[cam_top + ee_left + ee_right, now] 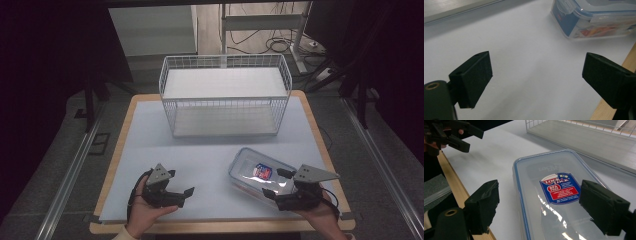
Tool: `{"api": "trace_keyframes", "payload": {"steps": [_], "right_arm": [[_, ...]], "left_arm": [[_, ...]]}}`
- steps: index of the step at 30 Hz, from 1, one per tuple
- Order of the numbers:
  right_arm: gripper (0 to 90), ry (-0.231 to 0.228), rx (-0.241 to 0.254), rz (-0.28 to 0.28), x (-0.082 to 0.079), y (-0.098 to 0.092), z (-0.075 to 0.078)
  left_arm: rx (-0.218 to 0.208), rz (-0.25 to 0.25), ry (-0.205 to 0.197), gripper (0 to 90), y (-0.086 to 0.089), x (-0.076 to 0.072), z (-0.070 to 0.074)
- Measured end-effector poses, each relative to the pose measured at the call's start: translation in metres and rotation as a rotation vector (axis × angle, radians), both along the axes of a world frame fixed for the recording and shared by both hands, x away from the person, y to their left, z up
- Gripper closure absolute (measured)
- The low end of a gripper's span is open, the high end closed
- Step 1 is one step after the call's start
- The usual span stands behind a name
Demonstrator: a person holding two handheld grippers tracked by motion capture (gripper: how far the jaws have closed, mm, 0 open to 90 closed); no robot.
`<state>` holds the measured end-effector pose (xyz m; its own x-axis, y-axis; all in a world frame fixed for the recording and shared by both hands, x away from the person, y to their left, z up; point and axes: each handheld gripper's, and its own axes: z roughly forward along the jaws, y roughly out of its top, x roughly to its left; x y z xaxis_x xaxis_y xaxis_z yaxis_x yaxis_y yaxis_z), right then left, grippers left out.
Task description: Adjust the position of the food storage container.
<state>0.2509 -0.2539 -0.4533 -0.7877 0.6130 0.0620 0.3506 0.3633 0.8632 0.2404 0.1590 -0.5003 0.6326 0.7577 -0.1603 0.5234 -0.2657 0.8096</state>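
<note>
A clear plastic container (256, 172) with a blue-rimmed lid and a red and blue label lies flat at the front right of the table. My right gripper (276, 183) hovers at its near end, open; in the right gripper view the right gripper (539, 202) has one jaw over the container lid (531, 175) and the other over the table beside it, neither pressing. My left gripper (179, 183) sits at the front left, open and holding nothing, pointing right toward the container (594, 17). The left gripper (537, 72) has only bare mat between its jaws.
A white wire basket (225, 95) stands at the back centre of the table, with nothing in it. A pale mat (200, 150) covers the wooden tabletop, whose bare edge (220, 226) runs along the front. Dark floor and cables lie beyond.
</note>
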Motion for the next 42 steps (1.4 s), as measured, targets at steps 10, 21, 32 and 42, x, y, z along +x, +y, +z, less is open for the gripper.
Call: {"api": "trace_keyframes", "payload": {"steps": [10, 21, 32, 42], "right_arm": [[28.1, 0.011, -0.003, 0.041, -0.003, 0.003, 0.001], [78.1, 0.040, -0.129, 0.204, -0.012, 0.022, -0.003], [89.3, 0.071, -0.228, 0.199, -0.024, 0.025, -0.014], [89.4, 0.077, -0.321, 0.127, -0.030, 0.011, -0.023]], "left_arm": [[0.012, 0.001, -0.002, 8.6, 0.001, -0.001, 0.000], [0.037, 0.027, 0.031, 9.7, 0.003, -0.003, -0.006], [0.039, 0.033, 0.044, 10.0, 0.005, -0.004, -0.008], [0.040, 0.028, 0.059, 11.2, 0.004, -0.004, -0.010]]}}
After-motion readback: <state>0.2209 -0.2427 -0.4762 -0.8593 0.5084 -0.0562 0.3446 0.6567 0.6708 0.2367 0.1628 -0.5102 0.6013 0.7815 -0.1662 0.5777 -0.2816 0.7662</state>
